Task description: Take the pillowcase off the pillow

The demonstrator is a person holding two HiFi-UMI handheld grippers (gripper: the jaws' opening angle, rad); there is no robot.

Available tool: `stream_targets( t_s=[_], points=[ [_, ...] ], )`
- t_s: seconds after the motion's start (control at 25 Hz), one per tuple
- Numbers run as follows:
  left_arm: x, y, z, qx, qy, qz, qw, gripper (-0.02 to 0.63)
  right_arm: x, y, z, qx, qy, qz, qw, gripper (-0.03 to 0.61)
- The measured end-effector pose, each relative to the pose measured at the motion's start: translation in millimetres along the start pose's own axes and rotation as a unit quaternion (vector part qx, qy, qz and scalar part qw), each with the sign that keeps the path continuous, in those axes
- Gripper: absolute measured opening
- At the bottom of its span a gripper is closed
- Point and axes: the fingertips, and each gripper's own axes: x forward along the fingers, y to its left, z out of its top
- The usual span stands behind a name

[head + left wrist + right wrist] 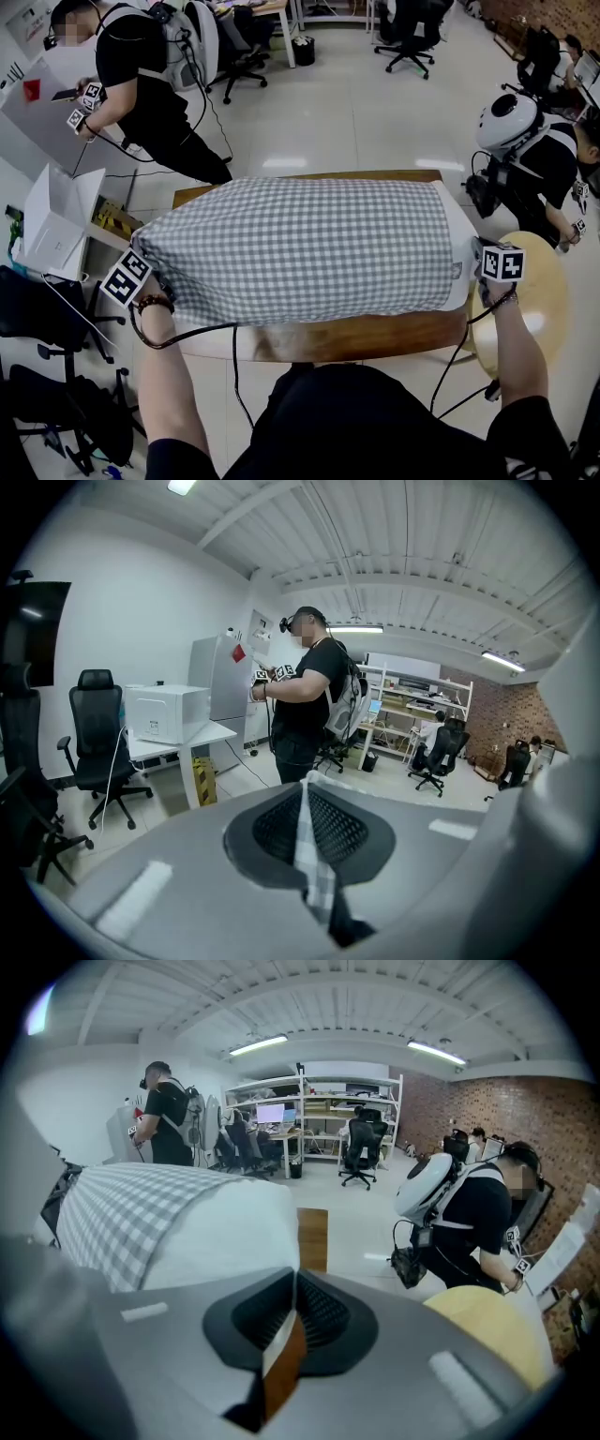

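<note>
pillowcase (300, 248) corner pinched in left tool (306, 817) | right tool (292, 1309) clamped on end of pillow (225, 1232)

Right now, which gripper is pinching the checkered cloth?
The left gripper: a strip of the grey-checked pillowcase is clamped between its jaws. The right gripper pinches the bare white end of the pillow instead.

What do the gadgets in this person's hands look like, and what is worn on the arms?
The left gripper and right gripper each carry a white cube with black square markers. Their bodies are smooth grey, with dark mesh-textured jaws. A black cable trails from each. The person wears a black short-sleeved top and a dark beaded bracelet on the left wrist.
</note>
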Motion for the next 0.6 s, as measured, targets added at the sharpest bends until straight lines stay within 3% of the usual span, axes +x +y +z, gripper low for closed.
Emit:
stream_targets(
  t_s=[0.32, 0.6],
  points=[
    [15, 7, -15, 0.002, 0.024, -0.001, 0.9997, 0.006, -1, 3, 1, 0.000, 0.008, -0.015, 1.000, 0.012],
    [30, 7, -41, 0.017, 0.063, -0.016, 0.9978, 0.008, 14, 13, -3, -0.003, 0.015, 0.001, 1.000, 0.015]
  ],
)
